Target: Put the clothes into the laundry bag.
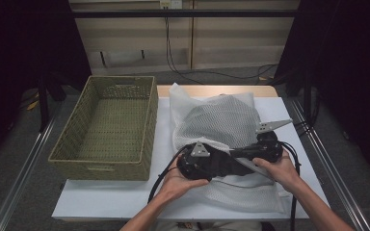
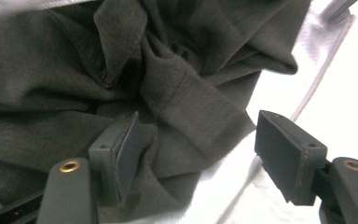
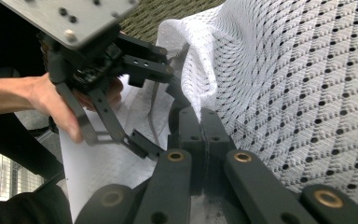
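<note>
A white mesh laundry bag (image 1: 221,120) lies on the white table top, its mouth toward me. In the right gripper view the right gripper (image 3: 200,116) is shut on the edge of the mesh bag (image 3: 307,84) and holds that edge up. A crumpled dark grey garment (image 2: 74,70) lies at the bag's mouth on white cloth (image 2: 242,196). The left gripper (image 2: 200,123) stands open over it, one pad (image 2: 126,149) touching a fold, the other pad (image 2: 279,154) off to the side. In the high view the left gripper (image 1: 229,166) and the right gripper (image 1: 241,155) meet at the bag's near end.
A woven basket (image 1: 101,166) with nothing in it stands left of the bag, partly off the table's left side. The white table top (image 1: 125,197) shows bare in front of it. Metal rails run along both sides, and cables lie on the floor behind.
</note>
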Action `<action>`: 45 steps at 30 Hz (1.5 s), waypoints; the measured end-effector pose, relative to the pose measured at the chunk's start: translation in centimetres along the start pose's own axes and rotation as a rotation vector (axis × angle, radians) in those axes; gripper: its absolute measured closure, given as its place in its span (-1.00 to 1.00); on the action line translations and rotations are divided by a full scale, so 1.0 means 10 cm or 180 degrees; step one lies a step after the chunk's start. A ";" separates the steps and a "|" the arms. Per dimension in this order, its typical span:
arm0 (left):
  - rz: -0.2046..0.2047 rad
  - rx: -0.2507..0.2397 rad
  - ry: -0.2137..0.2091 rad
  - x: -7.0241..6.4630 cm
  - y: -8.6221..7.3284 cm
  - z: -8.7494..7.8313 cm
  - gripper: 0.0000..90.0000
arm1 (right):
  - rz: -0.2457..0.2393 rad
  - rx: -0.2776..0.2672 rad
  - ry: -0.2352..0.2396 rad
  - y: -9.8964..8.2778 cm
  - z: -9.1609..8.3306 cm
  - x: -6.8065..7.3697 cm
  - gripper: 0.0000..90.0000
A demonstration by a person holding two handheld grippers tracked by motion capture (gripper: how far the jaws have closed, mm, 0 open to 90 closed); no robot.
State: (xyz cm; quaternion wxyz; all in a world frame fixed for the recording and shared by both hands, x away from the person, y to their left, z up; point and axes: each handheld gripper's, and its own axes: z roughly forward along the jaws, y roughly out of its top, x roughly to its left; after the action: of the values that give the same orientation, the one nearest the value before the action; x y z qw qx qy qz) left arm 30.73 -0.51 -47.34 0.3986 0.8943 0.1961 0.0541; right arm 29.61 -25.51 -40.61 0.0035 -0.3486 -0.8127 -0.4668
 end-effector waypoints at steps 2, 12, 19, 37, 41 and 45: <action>0.0036 0.0072 -0.0051 -0.01 -0.02 0.09 -0.17 | -0.0027 0.0021 -0.0012 0.00 0.01 0.02 1.00; 0.0029 0.0079 -0.0011 -0.06 0.27 0.17 0.90 | -0.0069 0.0056 0.0014 0.01 0.03 0.04 1.00; -0.0174 -0.0235 0.0022 0.07 0.45 0.32 0.90 | -0.0070 0.0060 0.0072 0.01 0.02 0.05 1.00; -0.0018 -0.0103 0.0261 0.20 0.44 0.32 0.55 | 0.0008 0.0063 0.0067 -0.03 0.06 -0.03 1.00; -0.0137 -0.0296 0.0080 0.17 0.41 0.16 0.33 | -0.0002 0.0072 0.0042 -0.03 0.06 -0.03 1.00; -0.0114 -0.0359 0.0007 0.13 0.38 -0.08 0.22 | -0.0018 0.0084 0.0039 -0.03 0.06 -0.02 1.00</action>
State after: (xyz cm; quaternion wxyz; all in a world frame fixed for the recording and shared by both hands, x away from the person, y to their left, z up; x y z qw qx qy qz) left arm 32.91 -1.71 -44.05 0.4490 0.8667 0.2091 0.0588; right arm 29.80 -25.25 -41.25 0.0118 -0.3433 -0.8198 -0.4582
